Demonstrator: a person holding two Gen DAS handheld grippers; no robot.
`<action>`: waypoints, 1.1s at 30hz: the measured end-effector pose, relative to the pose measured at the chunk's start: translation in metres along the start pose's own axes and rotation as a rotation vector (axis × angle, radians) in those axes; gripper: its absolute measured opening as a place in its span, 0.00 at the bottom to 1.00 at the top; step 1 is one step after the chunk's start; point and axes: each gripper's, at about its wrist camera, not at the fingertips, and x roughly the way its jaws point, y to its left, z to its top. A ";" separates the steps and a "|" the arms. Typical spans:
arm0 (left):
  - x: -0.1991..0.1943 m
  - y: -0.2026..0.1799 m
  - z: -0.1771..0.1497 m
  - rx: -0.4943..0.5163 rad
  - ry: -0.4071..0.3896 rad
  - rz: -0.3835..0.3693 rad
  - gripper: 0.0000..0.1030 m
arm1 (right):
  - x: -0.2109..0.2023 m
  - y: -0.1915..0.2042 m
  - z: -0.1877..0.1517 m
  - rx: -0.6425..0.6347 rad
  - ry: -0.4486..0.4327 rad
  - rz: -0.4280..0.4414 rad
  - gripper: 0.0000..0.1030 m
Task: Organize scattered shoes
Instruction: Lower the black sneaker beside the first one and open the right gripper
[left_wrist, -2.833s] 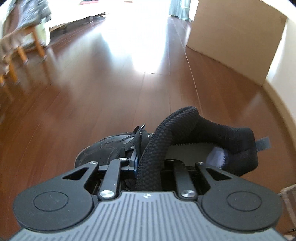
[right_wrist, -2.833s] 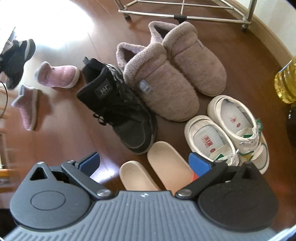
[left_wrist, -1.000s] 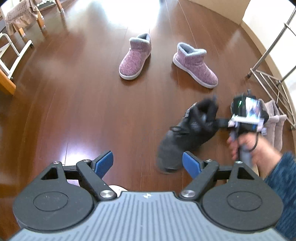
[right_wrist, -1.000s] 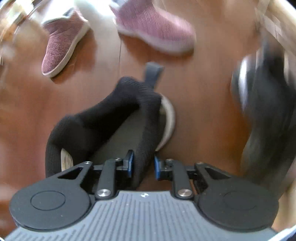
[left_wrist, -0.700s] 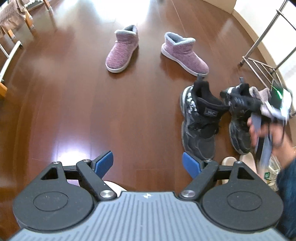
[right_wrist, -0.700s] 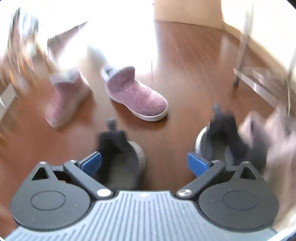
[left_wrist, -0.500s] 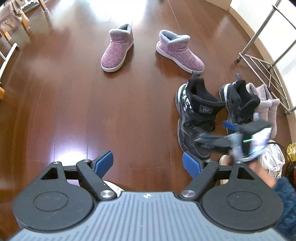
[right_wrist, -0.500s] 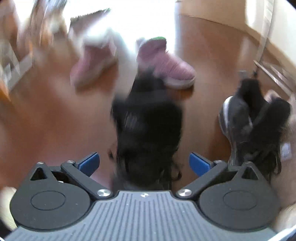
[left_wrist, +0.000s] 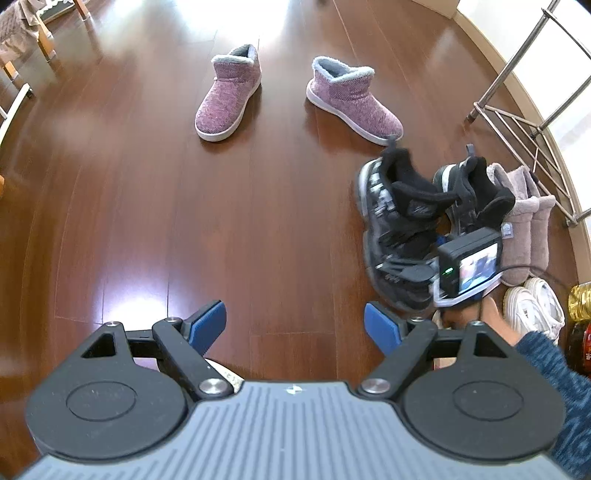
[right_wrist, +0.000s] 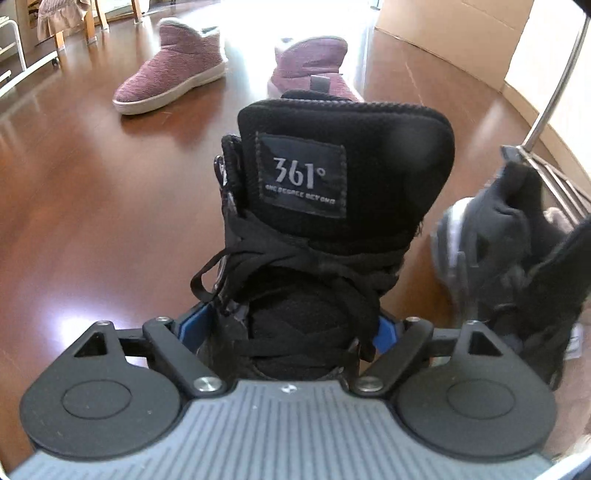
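The right gripper (right_wrist: 288, 332) straddles a black sneaker's (right_wrist: 314, 229) laced front, jaws closing. The left gripper (left_wrist: 295, 325) hangs wide apart, empty, over bare floor (left_wrist: 147, 203).

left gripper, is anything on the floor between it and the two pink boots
Nothing visible does. The left gripper is open and empty, with only bare wooden floor between it and the pink boots. The black sneakers sit off to the right, outside that path.
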 end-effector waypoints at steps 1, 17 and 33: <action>0.000 0.000 0.000 -0.001 0.001 0.001 0.81 | 0.000 -0.009 0.000 0.006 0.004 -0.008 0.80; 0.007 -0.023 0.005 0.030 0.021 -0.001 0.81 | -0.008 -0.033 -0.015 0.090 0.017 -0.103 0.81; -0.012 -0.127 -0.010 0.146 -0.122 -0.031 0.81 | -0.195 -0.117 0.065 0.182 0.037 -0.023 0.96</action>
